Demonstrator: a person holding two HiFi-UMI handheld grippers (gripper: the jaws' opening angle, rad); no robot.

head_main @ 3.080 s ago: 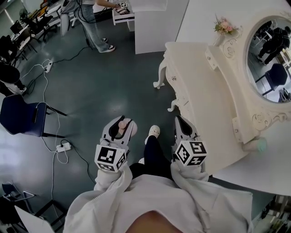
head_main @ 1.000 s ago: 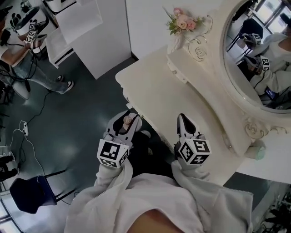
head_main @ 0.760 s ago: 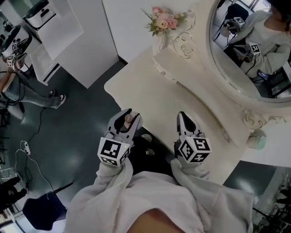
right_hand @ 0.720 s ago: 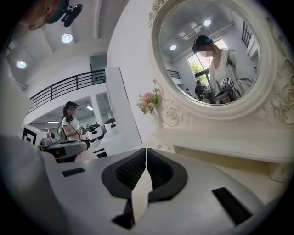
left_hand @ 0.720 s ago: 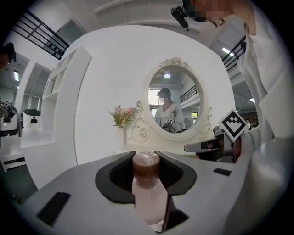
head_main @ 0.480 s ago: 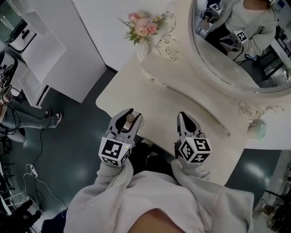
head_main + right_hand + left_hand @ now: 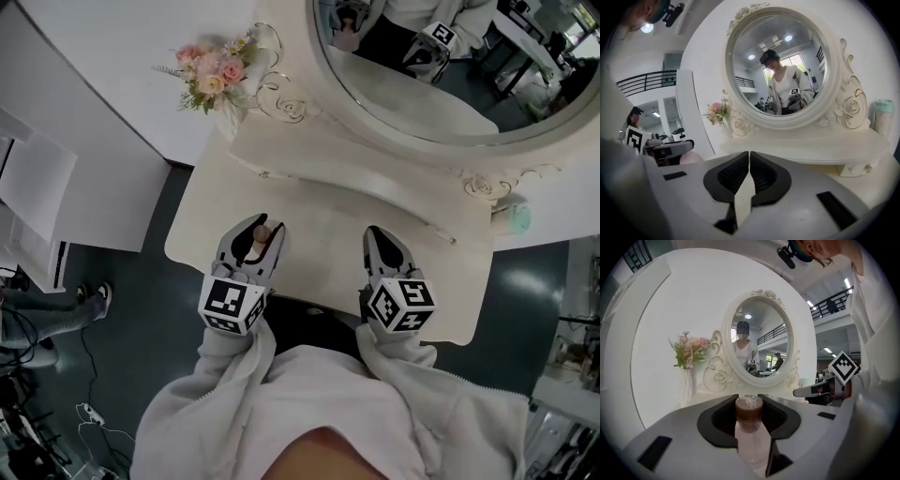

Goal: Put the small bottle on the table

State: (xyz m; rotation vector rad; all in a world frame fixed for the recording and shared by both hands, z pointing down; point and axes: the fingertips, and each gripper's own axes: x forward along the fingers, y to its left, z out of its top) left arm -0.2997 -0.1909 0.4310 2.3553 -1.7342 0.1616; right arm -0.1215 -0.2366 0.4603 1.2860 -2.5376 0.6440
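The person stands square to the dressing table [image 7: 323,217], with the mirror [image 7: 412,75] straight ahead and the bunch of flowers [image 7: 212,75] at the back left. The left gripper [image 7: 253,228] holds the small bottle [image 7: 262,233]. Its jaws are partly closed on the pale body, and the brown cap pokes up between the tips. The right gripper [image 7: 377,238] carries nothing, and its jaws are pressed together along their whole length.

I'd say the carry is over and the placing is about to start. From the head view both grippers reach over the near edge of the tabletop, and the bottle sits above its front left part. How high it hangs over the surface I can't really judge from here. The next move calls for lowering the left gripper until the bottle's base meets the bare top, with the bottle kept upright. Then the jaws can spread and the gripper can draw back without knocking it. There is plenty of free surface, with the flowers and the small capped jar [image 7: 514,217] at the far right both well apart from it.

A second ago the table lay at a slant ahead and to the right, and the left gripper was over the dark floor by its corner. Now the table fills the middle of the view. The hold on the bottle looks unchanged.
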